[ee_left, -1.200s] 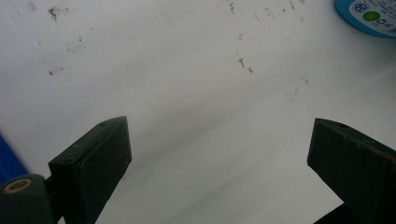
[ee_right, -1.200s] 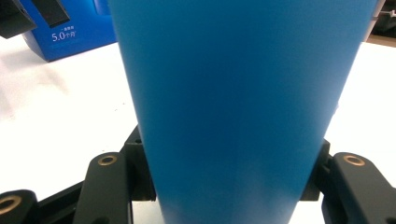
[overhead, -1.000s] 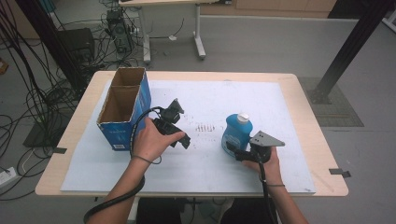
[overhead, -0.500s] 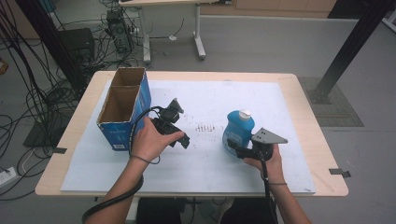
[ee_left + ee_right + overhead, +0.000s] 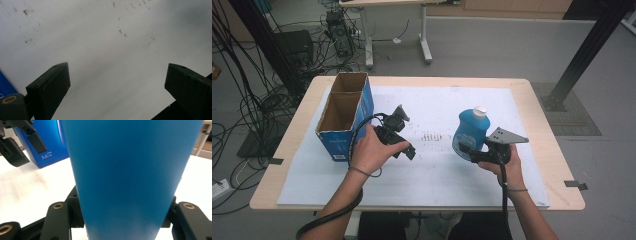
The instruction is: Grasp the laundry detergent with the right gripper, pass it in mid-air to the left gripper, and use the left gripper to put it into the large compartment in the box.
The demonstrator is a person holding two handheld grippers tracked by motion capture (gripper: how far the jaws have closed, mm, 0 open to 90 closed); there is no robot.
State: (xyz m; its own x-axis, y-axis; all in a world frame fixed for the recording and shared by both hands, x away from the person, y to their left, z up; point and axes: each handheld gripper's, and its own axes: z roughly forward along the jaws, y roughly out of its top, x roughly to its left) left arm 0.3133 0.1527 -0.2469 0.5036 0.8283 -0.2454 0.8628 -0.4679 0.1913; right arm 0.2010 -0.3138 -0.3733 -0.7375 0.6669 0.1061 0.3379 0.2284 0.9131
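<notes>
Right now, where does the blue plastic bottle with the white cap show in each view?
High view: blue plastic bottle right of centre, clamped by right gripper.
Right gripper view: bottle centre, close up.
Left gripper view: only white table sheet.
Shared landmark: blue cardboard box.

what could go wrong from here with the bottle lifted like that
The right gripper clamps the blue bottle low on its smooth body, so the tall bottle might tilt or slip between the jaws. If it is headed for the box, the left gripper, jaws open, sits between the two and could be bumped. The box's compartments look narrow, so the bottle may catch a rim.
</notes>
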